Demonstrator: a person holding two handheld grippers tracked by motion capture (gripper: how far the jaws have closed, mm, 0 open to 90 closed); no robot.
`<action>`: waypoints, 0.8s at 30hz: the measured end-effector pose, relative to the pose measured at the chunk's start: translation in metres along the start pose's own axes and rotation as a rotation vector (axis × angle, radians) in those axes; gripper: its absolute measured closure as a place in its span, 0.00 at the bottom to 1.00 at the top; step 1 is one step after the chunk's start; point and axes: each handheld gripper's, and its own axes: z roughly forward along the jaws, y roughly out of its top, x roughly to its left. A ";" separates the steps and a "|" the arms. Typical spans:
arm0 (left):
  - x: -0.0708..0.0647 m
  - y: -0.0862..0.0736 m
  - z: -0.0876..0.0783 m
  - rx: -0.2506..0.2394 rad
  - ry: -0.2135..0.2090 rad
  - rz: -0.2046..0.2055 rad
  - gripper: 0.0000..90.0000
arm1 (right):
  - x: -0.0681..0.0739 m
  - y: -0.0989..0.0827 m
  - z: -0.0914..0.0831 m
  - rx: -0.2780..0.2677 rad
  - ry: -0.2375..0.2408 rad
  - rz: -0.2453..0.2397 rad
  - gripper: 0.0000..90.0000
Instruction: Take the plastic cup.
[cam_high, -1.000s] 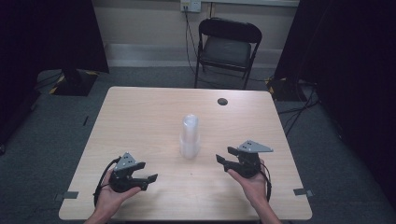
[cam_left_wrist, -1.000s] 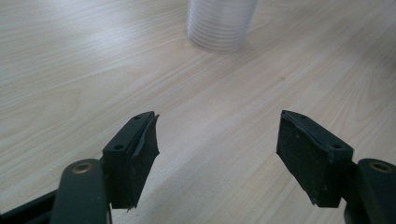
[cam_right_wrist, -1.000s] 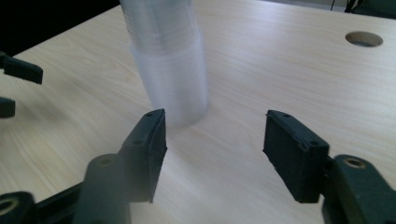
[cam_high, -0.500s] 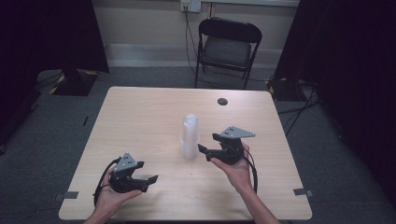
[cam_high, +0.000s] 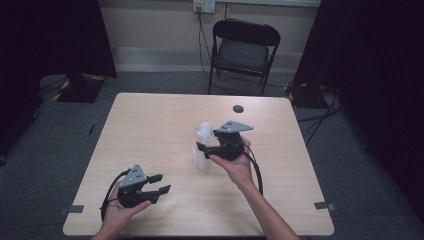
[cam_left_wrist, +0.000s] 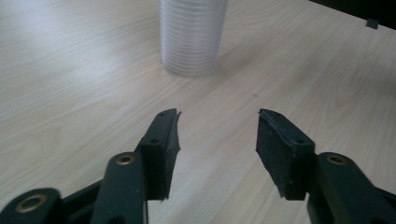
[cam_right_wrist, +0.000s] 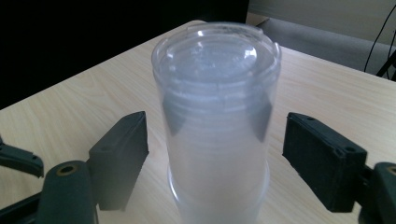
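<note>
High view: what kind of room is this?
Likely a recording or lab space: black curtains flank a bare wooden table, a folding chair stands behind it, and cables run to a wall outlet.

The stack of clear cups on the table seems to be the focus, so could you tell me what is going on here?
A person sits at a wooden table with a tool in each hand. The right tool has moved in on the stack of clear plastic cups, upside down mid-table; its jaws have just been opening and stand either side of the stack without pressing it. The left tool waits nearer the person, open, with nothing between its jaws.
</note>
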 end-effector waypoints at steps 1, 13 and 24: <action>0.000 0.001 -0.001 -0.001 -0.003 -0.003 0.54 | 0.000 0.001 0.002 -0.005 0.006 0.001 0.24; -0.003 0.001 0.005 0.091 0.027 -0.014 0.26 | -0.004 0.000 0.026 0.010 0.015 0.018 0.25; 0.003 -0.001 0.003 0.095 0.055 -0.053 0.20 | -0.002 -0.005 0.038 0.028 0.014 0.008 0.34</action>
